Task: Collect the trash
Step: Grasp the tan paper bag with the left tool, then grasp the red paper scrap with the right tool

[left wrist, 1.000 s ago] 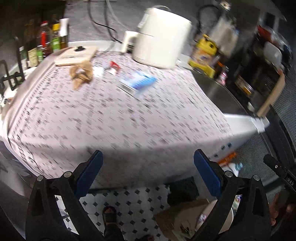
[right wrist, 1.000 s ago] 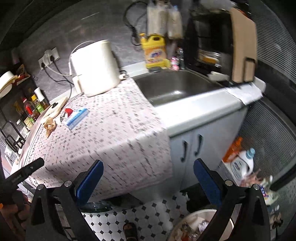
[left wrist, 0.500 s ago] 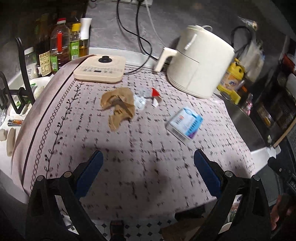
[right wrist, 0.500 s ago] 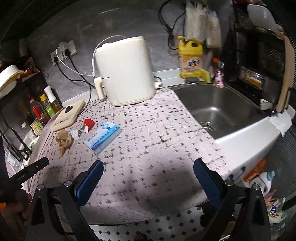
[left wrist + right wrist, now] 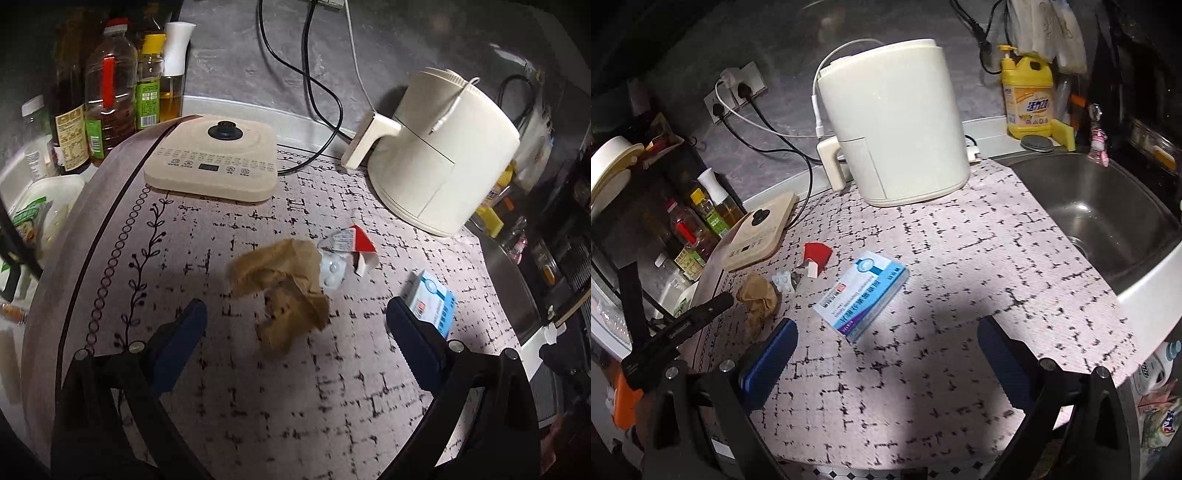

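trash sits in a loose cluster in front of the cream air fryer (image 5: 439,155) on the patterned counter mat (image 5: 207,236), and both grippers are over it with nothing in them. left gripper (image 5: 295,325) has its blue pads spread wide, lined up on the crumpled brown paper (image 5: 284,288), which lies just beside an empty blister pack (image 5: 332,271) and a torn red-and-white wrapper (image 5: 356,247) on the air fryer side. right gripper (image 5: 884,350) is wide apart too, aimed at the blue-and-white medicine box (image 5: 862,295) lying flat, nearer the sink (image 5: 1100,218) than the paper is. my read: this is the reach-in for the first pick. best bet for the left is to come down straddling the paper's bunched middle, not a loose flap, and close gently so it compresses instead of sliding. keep clear of the blister pack so it isn't dragged along.
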`<state>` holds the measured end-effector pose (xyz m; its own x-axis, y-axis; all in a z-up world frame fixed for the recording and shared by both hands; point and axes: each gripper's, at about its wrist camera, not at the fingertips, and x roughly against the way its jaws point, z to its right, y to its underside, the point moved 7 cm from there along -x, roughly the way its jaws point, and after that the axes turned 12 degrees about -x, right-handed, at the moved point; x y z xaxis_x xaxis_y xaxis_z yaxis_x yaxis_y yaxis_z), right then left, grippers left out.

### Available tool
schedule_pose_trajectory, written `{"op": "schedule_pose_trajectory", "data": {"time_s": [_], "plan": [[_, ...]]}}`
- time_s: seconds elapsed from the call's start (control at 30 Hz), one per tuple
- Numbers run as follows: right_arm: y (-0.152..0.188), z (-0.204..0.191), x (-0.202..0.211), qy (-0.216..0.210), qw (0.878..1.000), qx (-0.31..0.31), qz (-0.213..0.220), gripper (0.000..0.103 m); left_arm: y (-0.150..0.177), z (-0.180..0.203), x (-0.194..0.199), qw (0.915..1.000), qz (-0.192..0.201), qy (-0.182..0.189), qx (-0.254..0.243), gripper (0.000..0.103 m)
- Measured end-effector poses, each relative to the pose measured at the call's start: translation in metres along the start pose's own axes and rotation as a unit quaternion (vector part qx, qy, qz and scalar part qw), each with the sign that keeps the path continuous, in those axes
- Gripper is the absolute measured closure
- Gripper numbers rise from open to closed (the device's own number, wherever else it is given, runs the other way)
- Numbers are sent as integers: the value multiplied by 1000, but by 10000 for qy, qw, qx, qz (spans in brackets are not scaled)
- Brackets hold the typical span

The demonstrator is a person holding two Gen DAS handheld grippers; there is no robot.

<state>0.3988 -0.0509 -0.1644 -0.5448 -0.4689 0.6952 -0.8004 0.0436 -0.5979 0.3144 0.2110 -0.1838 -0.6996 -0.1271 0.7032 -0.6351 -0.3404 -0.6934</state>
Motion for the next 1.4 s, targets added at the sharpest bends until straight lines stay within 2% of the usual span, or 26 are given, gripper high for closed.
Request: {"op": "schedule_pose_trajectory", "data": {"time_s": [0.13,0.2,0.23,0.27,0.3,0.37,0.47,0.5,0.8,1.17,1.23,1.27,1.3,1.4], "plan": [[-1,-18,-18,-60,9999,77,-111,8,-6,-6,-25,9998,-95,25,-152,8],[-1,-29,-31,-118,9996,83,-244,11,-5,-7,-37,9994,-236,104,-219,18],[-1,-34,-37,-151,9994,100,-309,11,-5,-8,-43,9992,-303,184,-210,27],[-2,-38,-41,-171,9991,125,-354,13,-5,-9,-47,9988,-365,276,-185,41],[-2,-44,-48,-190,9988,173,-407,15,-5,-10,-50,9985,-408,328,-171,49],[-2,-56,-60,-228,9980,295,-506,19,-5,-16,-53,9981,-490,340,-141,75],[-2,-72,-78,-272,9966,421,-652,31,-8,-28,-47,9988,-408,271,-65,82],[-1,-79,-86,-295,9959,444,-737,34,-8,-31,-44,9989,-374,280,-49,83],[-7,-118,-139,-353,9930,512,-1005,36,-17,-67,-28,9996,-246,143,88,83],[-19,-132,-198,87,9925,417,-1142,38,-15,-89,-16,9996,-144,54,221,83],[-19,-130,-205,189,9918,389,-1205,41,-15,-91,-13,9996,-133,47,252,83],[-18,-129,-208,218,9915,362,-1228,47,-15,-92,-12,9996,-135,48,260,83],[-17,-127,-211,230,9911,321,-1269,58,-14,-92,-11,9996,-137,44,259,83],[-15,-128,-214,170,9901,326,-1355,77,-14,-94,-6,9997,-115,7,228,83]]}}
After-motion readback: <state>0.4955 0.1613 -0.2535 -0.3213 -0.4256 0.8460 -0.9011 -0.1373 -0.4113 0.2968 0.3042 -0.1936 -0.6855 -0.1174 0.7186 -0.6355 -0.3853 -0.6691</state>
